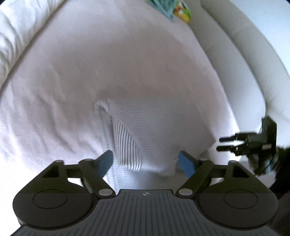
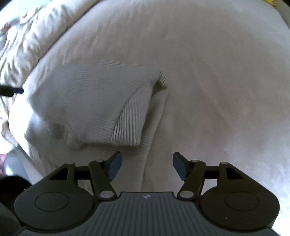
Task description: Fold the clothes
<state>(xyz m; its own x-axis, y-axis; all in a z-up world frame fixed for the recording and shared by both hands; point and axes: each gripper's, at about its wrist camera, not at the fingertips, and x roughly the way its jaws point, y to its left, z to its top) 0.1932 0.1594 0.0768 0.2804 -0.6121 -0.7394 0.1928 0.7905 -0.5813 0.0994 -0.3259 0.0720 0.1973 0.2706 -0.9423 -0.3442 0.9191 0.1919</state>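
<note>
- Two grippers hang above a white bed, both tilted down toward one piece of clothing.
- Left gripper (image 1: 145,161): its blue pads stand wide apart with nothing between them; the cloth lies below, not touched.
- Right gripper (image 2: 147,166): its pads are also parted, somewhat less widely, and they grasp nothing. In the left view it shows at the right edge, blurred, beside the garment's far side.
- No clothing is in either tool's grasp, so a fold looks to have been laid down and let go; the tools sit clear of the cloth, probably to leave it undisturbed.
- Garment (image 1: 154,125): a pale ribbed knit, white to light grey, lying on the bedsheet (image 1: 63,90) close in front of both tools, near the bed's edge.
- One sleeve or flap (image 2: 130,125) is turned over onto the body, its ribs running crosswise to those beneath, so the fold reads clearly.
- Its edges are soft and a little puffed rather than pressed flat; the shape is partly folded, not yet a neat packet.
- Rumpled duvet (image 2: 27,45) lies along one side of the bed; a colourful item (image 1: 181,12) sits at the far end, too blurred to name.
</note>
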